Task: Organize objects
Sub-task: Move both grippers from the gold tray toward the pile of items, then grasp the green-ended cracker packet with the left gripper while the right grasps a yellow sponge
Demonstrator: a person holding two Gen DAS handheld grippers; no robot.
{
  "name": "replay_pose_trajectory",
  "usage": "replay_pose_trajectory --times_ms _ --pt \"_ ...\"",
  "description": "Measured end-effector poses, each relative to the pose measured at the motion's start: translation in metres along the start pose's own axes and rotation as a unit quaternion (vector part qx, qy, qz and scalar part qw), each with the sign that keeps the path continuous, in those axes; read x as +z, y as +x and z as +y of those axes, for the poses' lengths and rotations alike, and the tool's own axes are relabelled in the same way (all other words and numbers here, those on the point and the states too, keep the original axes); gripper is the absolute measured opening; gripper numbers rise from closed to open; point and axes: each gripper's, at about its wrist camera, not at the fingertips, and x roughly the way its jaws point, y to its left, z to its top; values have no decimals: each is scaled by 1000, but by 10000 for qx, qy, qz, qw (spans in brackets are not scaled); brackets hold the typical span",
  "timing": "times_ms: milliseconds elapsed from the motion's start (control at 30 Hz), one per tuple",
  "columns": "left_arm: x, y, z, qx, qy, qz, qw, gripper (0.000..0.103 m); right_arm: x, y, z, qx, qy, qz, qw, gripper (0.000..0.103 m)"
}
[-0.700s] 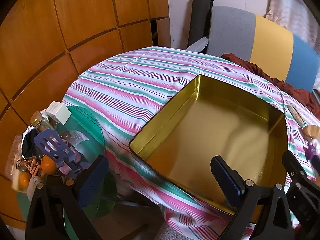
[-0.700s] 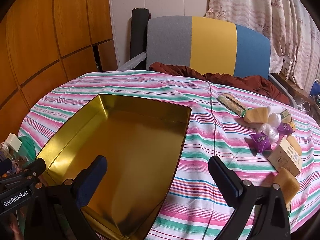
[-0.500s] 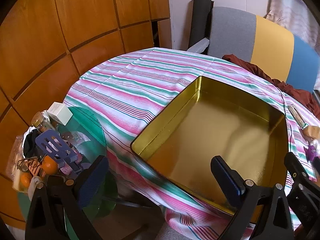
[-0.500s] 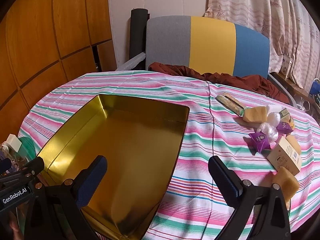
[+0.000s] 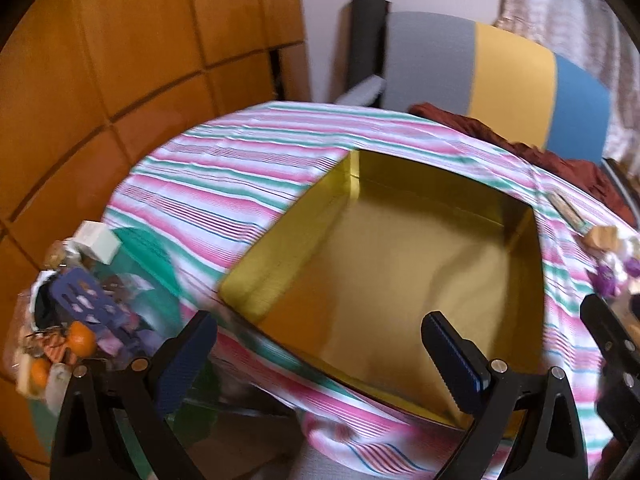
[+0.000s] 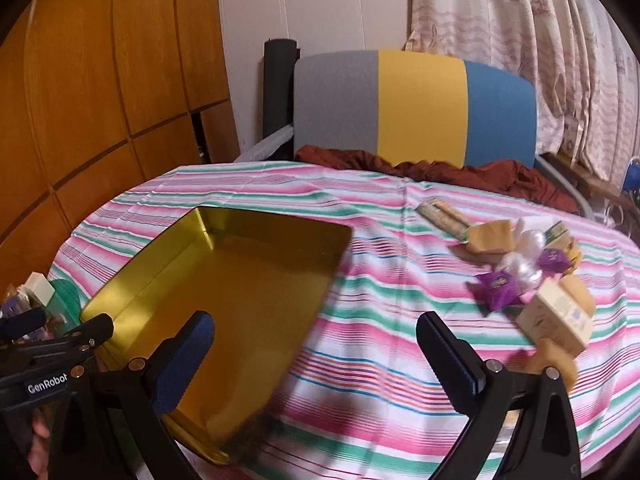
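One gold tin (image 6: pixel 224 300) sits at the left of the frame on the striped desk (image 6: pixel 360 344). Two purple candies (image 6: pixel 500 286) lie in the snack pile at the right. The left gripper (image 5: pixel 320 360) and right gripper (image 6: pixel 312 356) hover with jaws wide apart, holding nothing. One striped chair (image 6: pixel 416 104) stands behind.

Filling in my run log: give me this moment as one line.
left gripper: open, empty, over gold tin | right gripper: open, empty | tin: empty | snacks: on striped tablecloth, right of tin
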Motion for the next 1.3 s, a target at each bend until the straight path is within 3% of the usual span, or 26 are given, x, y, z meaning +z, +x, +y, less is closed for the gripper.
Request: replay_pose_trajectory --times_ms 167,300,400,500,600,700,967,1167,1300 --pt "-14 3 -30 -747 250 205 9967 103 -7 -17 -41 -167 141 -89 9997 103" --pt "-23 -5 -54 -1417 420 182 9888 103 -18 -37 -82 -687 95 -278 9972 103" --pt "-30 -15 -77 -1852 657 93 9805 103 -31 -47 -124 -955 380 -243 9944 103" --pt "-39 -26 -100 -2380 896 76 9671 103 -51 -49 -170 -1231 868 96 9885 103" --pt "-46 -35 -124 -2788 1188 205 9528 103 -70 -53 -201 -1225 1254 241 9842 103" --pt "-53 -42 -146 -2993 1436 430 9423 103 -85 -56 -218 -1069 1441 317 9833 100" --pt "-73 -35 -214 -3299 2050 670 9190 103 -99 -58 -231 -1148 1803 400 9761 99" --pt "-85 -30 -264 -3856 2303 769 8901 103 -105 -69 -252 -1538 2087 334 9652 99" --pt "-92 -24 -290 -3864 2297 1019 8874 103 -112 -82 -274 -1870 2429 195 9516 99"
